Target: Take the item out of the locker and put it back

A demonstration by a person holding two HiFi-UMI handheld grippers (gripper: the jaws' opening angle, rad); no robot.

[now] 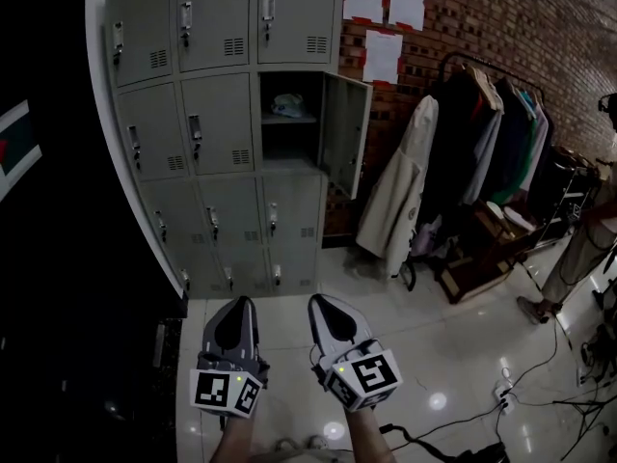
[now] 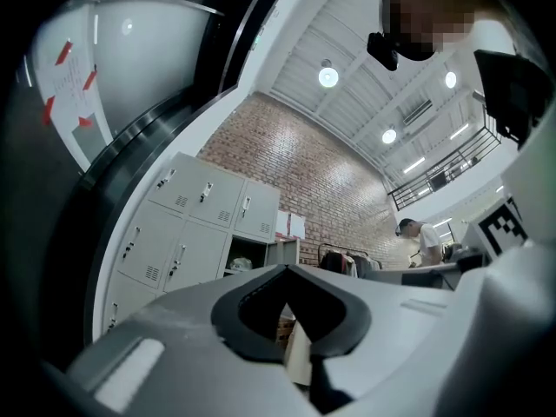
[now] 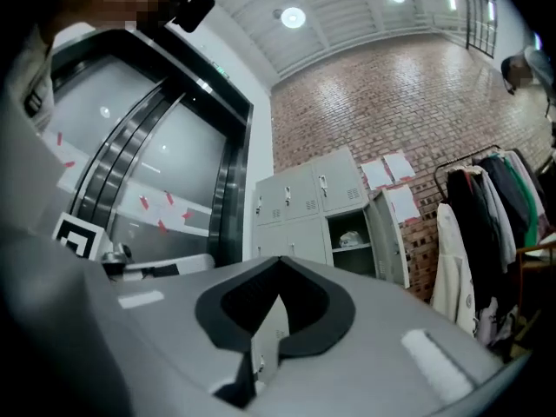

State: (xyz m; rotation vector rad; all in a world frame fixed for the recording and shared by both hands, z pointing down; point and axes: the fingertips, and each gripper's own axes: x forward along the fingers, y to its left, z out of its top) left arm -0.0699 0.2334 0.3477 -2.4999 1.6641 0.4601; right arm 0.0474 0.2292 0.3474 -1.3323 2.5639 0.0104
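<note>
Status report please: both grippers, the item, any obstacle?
Left gripper and right gripper shut, empty. Item on shelf in open locker. Door swung aside; no obstacle seen.

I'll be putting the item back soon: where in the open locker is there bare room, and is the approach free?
Free: the lower half of the open locker, under the shelf holding the item, looks empty; the floor tiles before the lockers are bare. Crowded: the coat rack and cables at right.

I log a grey metal locker bank (image 1: 222, 133), its middle-row right compartment (image 1: 289, 148) open, door (image 1: 344, 133) swung right. A pale, crumpled item (image 1: 287, 105) sits on the inner shelf (image 1: 289, 120); too small to identify.
</note>
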